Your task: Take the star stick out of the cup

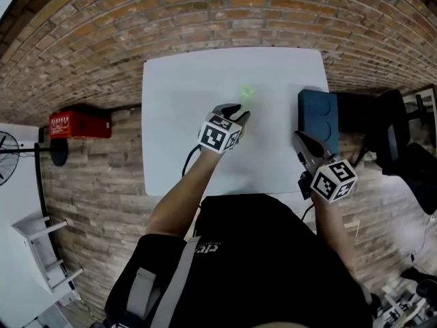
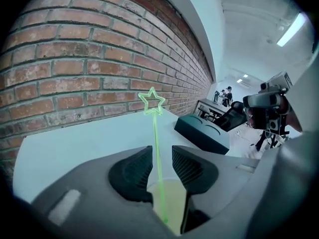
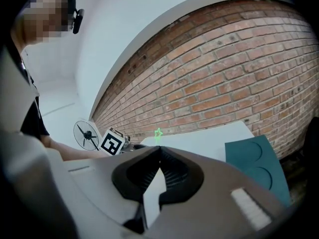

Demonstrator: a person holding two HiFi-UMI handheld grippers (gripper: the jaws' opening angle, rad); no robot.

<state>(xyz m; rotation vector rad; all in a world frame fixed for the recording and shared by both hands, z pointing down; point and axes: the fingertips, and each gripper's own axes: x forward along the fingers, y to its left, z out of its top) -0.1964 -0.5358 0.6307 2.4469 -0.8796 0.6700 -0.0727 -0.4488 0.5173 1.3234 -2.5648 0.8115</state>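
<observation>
A thin green stick topped with a star outline (image 2: 151, 102) stands upright in a pale translucent cup (image 2: 170, 203) on the white table (image 1: 177, 94). My left gripper (image 2: 161, 164) straddles the stick just above the cup's rim. Its jaws stand apart on either side, and neither pad presses on the stick. From the head view the star (image 1: 247, 92) glows faintly past the left gripper (image 1: 240, 118), which hides the cup. My right gripper (image 1: 300, 139) hangs at the table's right front with its tips together and nothing in them. The right gripper view (image 3: 160, 151) shows the star (image 3: 158, 133) far off.
A dark teal block (image 1: 319, 118) with two round hollows lies at the table's right edge, just beyond the right gripper. A brick wall runs behind the table. A red box (image 1: 78, 124) and a fan (image 1: 7, 156) stand at the left, a black chair (image 1: 403, 149) at the right.
</observation>
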